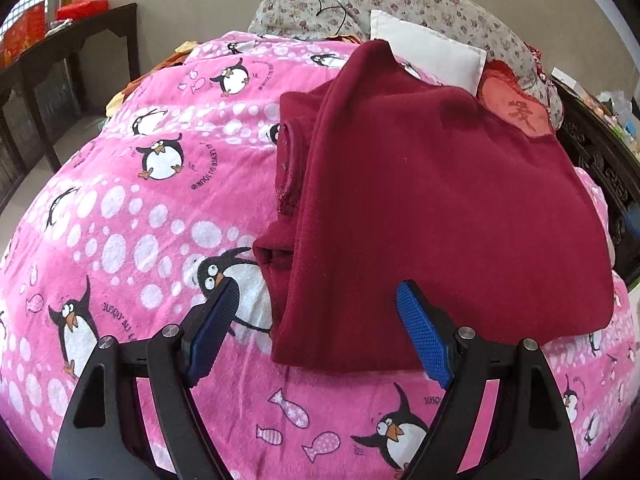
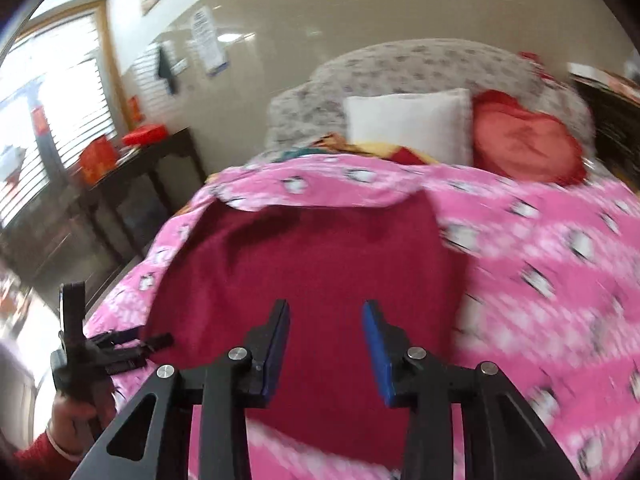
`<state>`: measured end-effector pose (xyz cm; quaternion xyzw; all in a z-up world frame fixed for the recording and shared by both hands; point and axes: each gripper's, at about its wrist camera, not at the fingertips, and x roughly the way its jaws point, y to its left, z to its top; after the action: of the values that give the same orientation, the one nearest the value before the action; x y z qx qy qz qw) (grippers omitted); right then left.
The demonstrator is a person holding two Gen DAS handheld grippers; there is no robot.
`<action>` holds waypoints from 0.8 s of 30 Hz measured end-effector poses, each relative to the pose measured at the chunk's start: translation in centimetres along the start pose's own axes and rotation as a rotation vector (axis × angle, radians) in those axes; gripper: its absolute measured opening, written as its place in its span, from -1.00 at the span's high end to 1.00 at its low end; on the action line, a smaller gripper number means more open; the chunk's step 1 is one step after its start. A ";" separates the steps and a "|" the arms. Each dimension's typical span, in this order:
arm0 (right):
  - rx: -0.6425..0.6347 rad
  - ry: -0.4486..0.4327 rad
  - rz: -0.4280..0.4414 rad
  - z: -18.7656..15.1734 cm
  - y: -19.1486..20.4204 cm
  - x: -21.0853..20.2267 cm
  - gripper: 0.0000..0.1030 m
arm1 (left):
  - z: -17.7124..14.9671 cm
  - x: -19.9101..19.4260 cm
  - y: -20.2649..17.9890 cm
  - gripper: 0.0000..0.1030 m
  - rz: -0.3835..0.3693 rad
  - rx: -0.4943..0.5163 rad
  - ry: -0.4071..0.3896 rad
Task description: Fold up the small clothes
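A dark red fleece garment [image 1: 420,208] lies partly folded on the pink penguin blanket [image 1: 132,208], one side laid over the middle, a neck opening showing at its left. My left gripper [image 1: 316,300] is open and empty, its blue pads either side of the garment's near left corner, just above it. In the blurred right wrist view the same garment [image 2: 320,264] lies ahead. My right gripper [image 2: 326,316] is open and empty above its near edge. The left gripper's body [image 2: 80,344] shows at the far left of that view, held by a hand.
A white pillow [image 1: 432,52], a red heart cushion [image 1: 512,108] and a floral quilt [image 1: 400,0] lie at the bed's head. A dark side table [image 1: 68,52] with red boxes stands left of the bed. Dark carved furniture [image 1: 600,168] borders the right side.
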<state>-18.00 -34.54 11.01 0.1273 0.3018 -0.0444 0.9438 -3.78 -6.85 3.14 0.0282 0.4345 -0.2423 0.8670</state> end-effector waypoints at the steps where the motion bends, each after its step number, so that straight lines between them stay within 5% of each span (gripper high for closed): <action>1: -0.017 0.011 0.022 0.7 0.8 1.1 0.30 | 0.0 -0.2 0.2 -0.60 -0.002 -0.002 -0.004; 6: -0.058 0.059 0.118 4.7 5.4 8.5 0.30 | -0.3 -1.0 1.6 -0.60 -0.039 -0.057 -0.016; 18: -0.180 0.242 0.133 8.3 13.6 24.5 0.46 | 0.0 0.9 3.6 -0.60 -0.170 -0.148 -0.009; 24: -0.163 0.271 0.121 9.2 14.2 23.9 0.34 | 0.4 1.2 4.1 -0.69 -0.217 -0.184 -0.013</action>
<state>8.80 -23.50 7.37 0.0731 0.4205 0.0547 0.9027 -1.07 -3.85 1.79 -0.1004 0.4498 -0.2939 0.8374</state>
